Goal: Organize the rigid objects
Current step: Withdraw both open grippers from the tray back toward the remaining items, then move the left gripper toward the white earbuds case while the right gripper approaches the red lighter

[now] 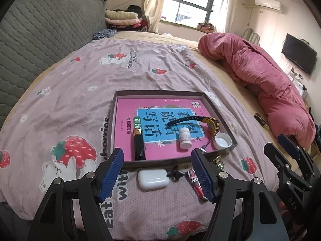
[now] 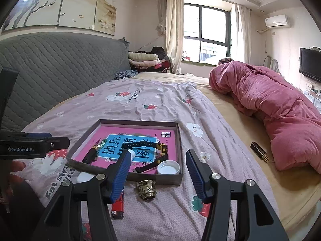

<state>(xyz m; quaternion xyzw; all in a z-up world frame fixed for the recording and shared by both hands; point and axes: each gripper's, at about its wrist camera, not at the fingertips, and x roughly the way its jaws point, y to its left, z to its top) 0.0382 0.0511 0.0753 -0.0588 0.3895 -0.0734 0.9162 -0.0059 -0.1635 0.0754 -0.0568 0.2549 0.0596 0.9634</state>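
Note:
A shallow cardboard box (image 1: 118, 96) (image 2: 84, 160) lies on the bed with a pink book (image 1: 124, 112) (image 2: 118, 132) in it. On the book rest a yellow-and-black watch (image 1: 210, 123) (image 2: 162, 147), a white pill bottle (image 1: 185, 137), a black tube with a gold cap (image 1: 138, 146) (image 2: 91, 155) and a white lid (image 1: 222, 140) (image 2: 168, 167). In front of the box lie a white earbud case (image 1: 153, 178), a red tube (image 1: 193, 182) (image 2: 118, 205) and a gold knob (image 2: 146, 188). My left gripper (image 1: 157, 175) stands open over the case. My right gripper (image 2: 158, 177) stands open above the knob.
A black-and-gold bar (image 1: 260, 120) (image 2: 258, 151) lies apart beside the rolled pink duvet (image 1: 260, 76) (image 2: 280, 116). The grey padded headboard (image 1: 40, 40) runs along the left. A hand (image 2: 14, 168) shows at the left edge of the right wrist view.

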